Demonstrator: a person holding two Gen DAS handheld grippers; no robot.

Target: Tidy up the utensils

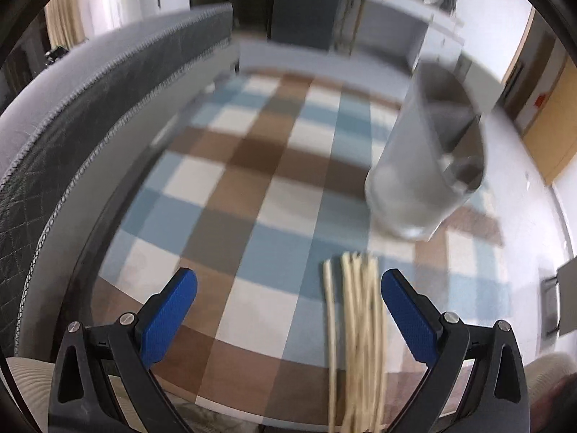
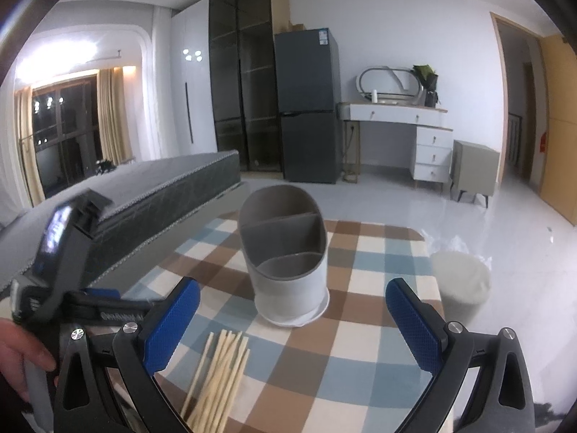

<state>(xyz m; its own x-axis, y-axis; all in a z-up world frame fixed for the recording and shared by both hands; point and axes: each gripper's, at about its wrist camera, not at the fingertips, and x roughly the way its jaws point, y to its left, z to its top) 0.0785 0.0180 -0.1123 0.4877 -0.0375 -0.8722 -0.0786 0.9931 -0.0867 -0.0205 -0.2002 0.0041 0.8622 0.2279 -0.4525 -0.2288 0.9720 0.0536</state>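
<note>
A bundle of pale wooden chopsticks (image 1: 355,332) lies on the checked tablecloth (image 1: 252,180), just inside my left gripper's right finger. My left gripper (image 1: 288,310) is open and empty above the cloth. A grey utensil holder (image 1: 425,166) with divided compartments stands upright ahead to the right. In the right wrist view the holder (image 2: 288,256) stands mid-table, and the chopsticks (image 2: 216,379) lie in front of it, near the left finger. My right gripper (image 2: 292,324) is open and empty. The left gripper's body (image 2: 61,252) shows at the left.
A grey mattress (image 2: 144,187) runs along the table's left side. A white bin (image 2: 461,285) stands on the floor past the table's right edge. A fridge (image 2: 310,108), a dark cabinet (image 2: 241,79) and a white desk (image 2: 404,122) stand at the back wall.
</note>
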